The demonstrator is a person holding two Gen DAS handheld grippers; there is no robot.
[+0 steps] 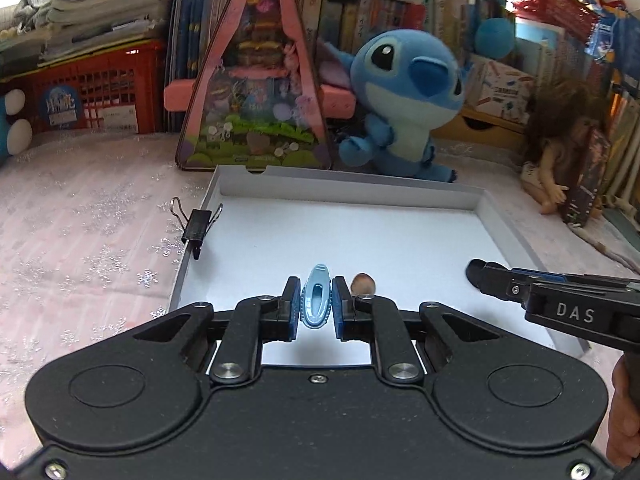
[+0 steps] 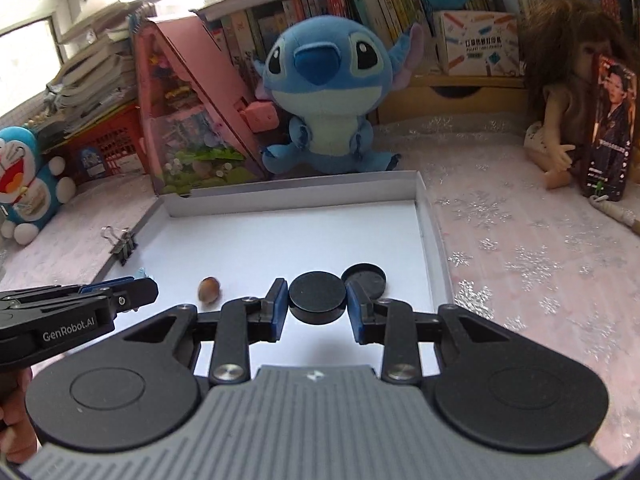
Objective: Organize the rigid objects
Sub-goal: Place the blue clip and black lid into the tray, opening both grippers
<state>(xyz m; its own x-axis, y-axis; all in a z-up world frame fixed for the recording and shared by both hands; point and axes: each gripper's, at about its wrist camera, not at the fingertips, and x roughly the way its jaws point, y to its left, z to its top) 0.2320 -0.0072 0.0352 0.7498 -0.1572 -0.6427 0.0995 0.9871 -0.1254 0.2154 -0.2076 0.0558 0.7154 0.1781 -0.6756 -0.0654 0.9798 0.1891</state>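
Left gripper (image 1: 316, 306) pinching ribbed blue clip (image 1: 316, 300), right gripper (image 2: 317, 302) clamping round black disc (image 2: 317, 296)

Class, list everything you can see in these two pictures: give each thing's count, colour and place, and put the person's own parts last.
tray: one, white, on pink cloth
binder clip: one, black, on tray's left wall
nut: one, brown, in tray
lid: one, black, in tray
hair clip: one, light blue, in left gripper
disc: one, black, in right gripper
Stitch plush: one, blue, behind tray
doll: one, right of tray
left gripper: shut on clip
right gripper: shut on disc
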